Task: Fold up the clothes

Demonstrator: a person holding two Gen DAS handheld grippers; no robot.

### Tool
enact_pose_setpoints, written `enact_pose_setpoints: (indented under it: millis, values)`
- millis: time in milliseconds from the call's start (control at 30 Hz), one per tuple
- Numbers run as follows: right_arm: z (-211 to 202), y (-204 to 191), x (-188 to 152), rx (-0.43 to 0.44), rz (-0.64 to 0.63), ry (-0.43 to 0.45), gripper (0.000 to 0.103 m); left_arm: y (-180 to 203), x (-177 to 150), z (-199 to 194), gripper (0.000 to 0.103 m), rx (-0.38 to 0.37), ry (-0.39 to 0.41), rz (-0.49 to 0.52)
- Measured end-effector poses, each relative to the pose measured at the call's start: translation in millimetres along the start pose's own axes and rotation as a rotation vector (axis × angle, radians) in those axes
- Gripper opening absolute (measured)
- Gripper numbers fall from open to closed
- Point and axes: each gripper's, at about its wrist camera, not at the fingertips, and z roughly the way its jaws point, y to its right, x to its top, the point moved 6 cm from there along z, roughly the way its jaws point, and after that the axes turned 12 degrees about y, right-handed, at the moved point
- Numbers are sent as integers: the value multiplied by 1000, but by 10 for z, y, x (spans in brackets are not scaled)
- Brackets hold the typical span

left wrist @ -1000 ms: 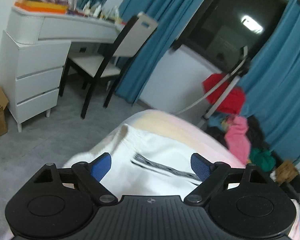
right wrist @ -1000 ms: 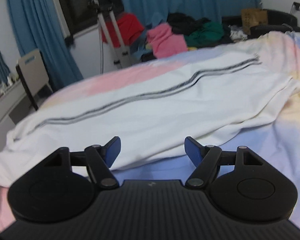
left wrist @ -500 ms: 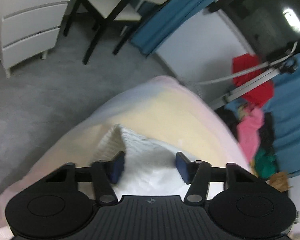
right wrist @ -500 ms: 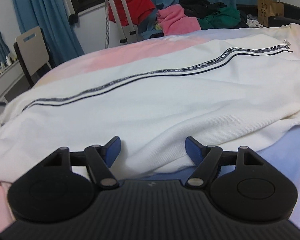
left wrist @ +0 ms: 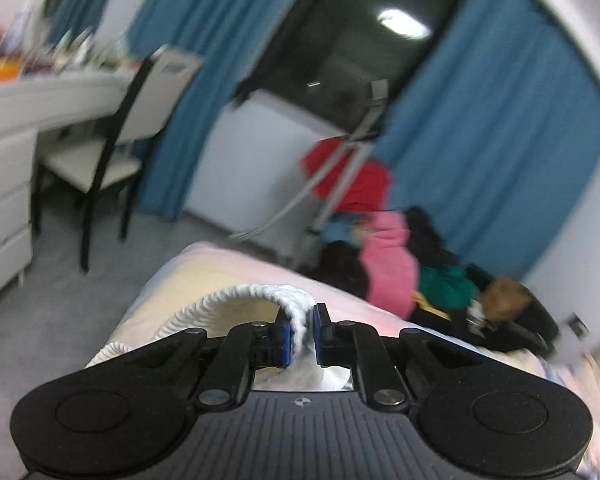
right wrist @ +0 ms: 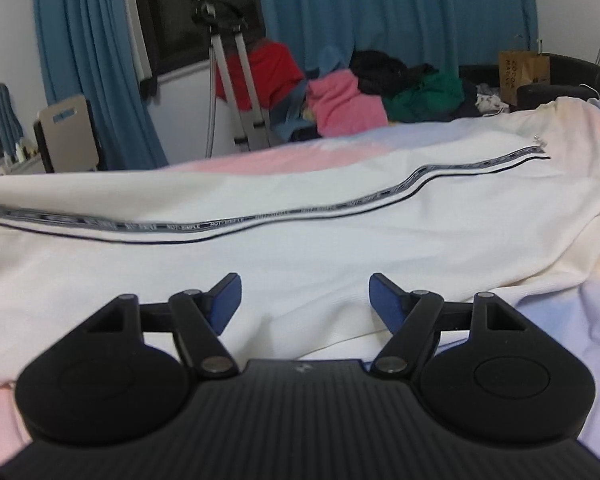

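White trousers with a black-and-white side stripe lie stretched across the pastel bed. My left gripper is shut on the ribbed white cuff of the trousers and holds it lifted off the bed. My right gripper is open and empty, low over the near edge of the white fabric, its blue pads apart on either side of the cloth.
A pile of clothes in pink, green, black and red lies beyond the bed by blue curtains. A metal stand is beside it. A chair and white desk stand left on the grey floor.
My left gripper closed on the ribbed cuff and lifted it, the view tilting up. My right gripper moved lower and closer over the fabric, staying open.
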Motion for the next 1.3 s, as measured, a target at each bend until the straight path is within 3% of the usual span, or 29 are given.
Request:
enact_pose_setpoints:
  millis: [100,267,400,500,567,600,667,800,933,1067,1233,1300]
  values:
    - [-193,43,67,12,15,24,73,262,-267,-727,11,-72,-13,36]
    - [-440,116,174,20,40,50,73,246,-1098,-1590,11,-97,-157,-27]
    - [-537,186,221,18,70,52,73,-44,-1760,-1853,12,-57,-310,-135]
    - [-549,219,197,12,90,34,73,-255,-2051,-1874,12,-49,-414,-230]
    - [-553,230,175,4,97,26,73,-401,-2085,-1882,21,-50,-423,-286]
    - [-547,229,164,1,99,22,73,-481,-2076,-1880,38,-55,-415,-321]
    - [-528,232,146,-5,104,14,73,-705,-1948,-1831,59,-57,-358,-392]
    - [-442,199,106,-13,96,-3,73,-1140,-1733,-1589,76,13,-199,-495]
    - [-315,113,40,-16,56,-24,73,-1723,-1586,-1097,77,102,-71,-607]
    - [-185,20,-49,-23,8,-48,73,-2089,-1553,-572,73,179,-52,-658]
    - [-20,-9,-151,-30,-11,-84,73,-2130,-1426,-49,70,79,-83,-699]
    - [44,-31,-188,-26,-13,-93,73,-2146,-1470,164,70,80,-135,-738]
